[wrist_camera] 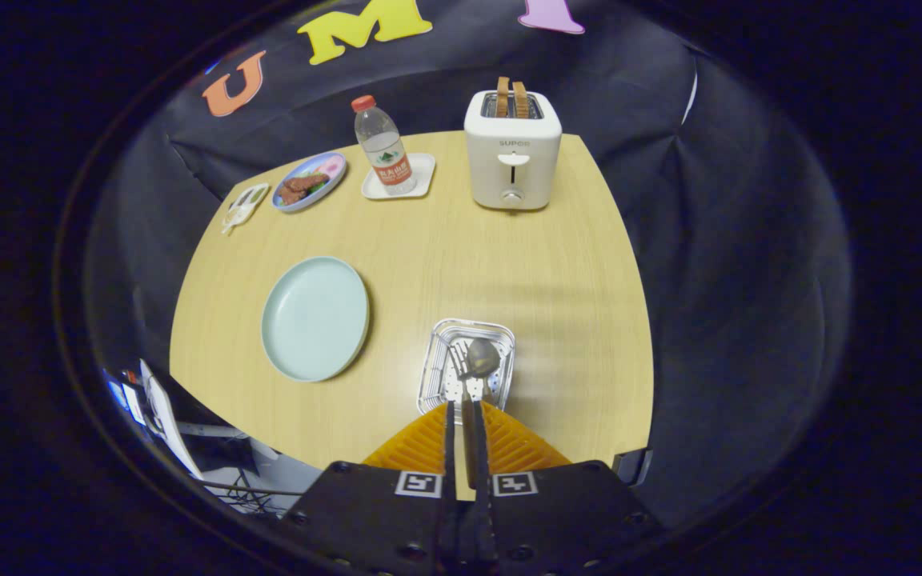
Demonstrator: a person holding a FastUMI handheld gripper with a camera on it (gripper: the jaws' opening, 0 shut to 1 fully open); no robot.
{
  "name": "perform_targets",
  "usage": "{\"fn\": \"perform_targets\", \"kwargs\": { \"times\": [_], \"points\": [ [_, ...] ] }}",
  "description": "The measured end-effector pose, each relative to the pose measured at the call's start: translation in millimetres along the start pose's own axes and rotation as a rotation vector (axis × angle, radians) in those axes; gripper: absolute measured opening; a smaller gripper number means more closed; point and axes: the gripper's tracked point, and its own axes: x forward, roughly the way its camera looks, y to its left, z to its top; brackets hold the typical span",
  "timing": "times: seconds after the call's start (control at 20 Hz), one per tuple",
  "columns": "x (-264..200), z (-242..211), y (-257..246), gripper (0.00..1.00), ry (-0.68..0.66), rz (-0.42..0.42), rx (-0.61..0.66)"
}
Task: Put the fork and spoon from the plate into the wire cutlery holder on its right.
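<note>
Gripper (465, 412) fingers pressed together, pinching slim metal handles of fork (458, 366) and spoon (482, 357). Tines and rounded spoon bowl hang over wire cutlery holder (438, 356), square, perforated base, just ahead of fingers. Left of holder: smooth round pale-blue plate (314, 318), bare, on wood-grain table (461, 248). Beyond: boxy white toaster (513, 152) with two slices up, clear plastic bottle (383, 148) on small white tray (421, 172), dish of food (309, 181).
</note>
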Motion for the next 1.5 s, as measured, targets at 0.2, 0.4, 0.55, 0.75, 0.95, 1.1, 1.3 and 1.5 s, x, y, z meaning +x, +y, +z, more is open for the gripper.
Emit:
{"fn": "perform_targets", "kwargs": {
  "times": [0.2, 0.4, 0.55, 0.75, 0.95, 1.1, 1.3, 1.5],
  "points": [
    [-13, 25, 7, 0.24, -0.121, -0.008, 0.007],
    [-27, 48, 25, 0.48, -0.226, 0.012, 0.014],
    [-31, 56, 37, 0.74, -0.266, 0.025, 0.019],
    [-26, 61, 46, 0.84, -0.291, 0.041, 0.044],
    [-21, 64, 50, 0.9, -0.305, 0.043, 0.073],
    [-31, 76, 52, 0.96, -0.374, 0.028, 0.043],
    [-62, 99, 67, 0.97, -0.511, 0.025, -0.012],
    [-106, 127, 83, 0.97, -0.647, 0.042, -0.018]
  ]
}}
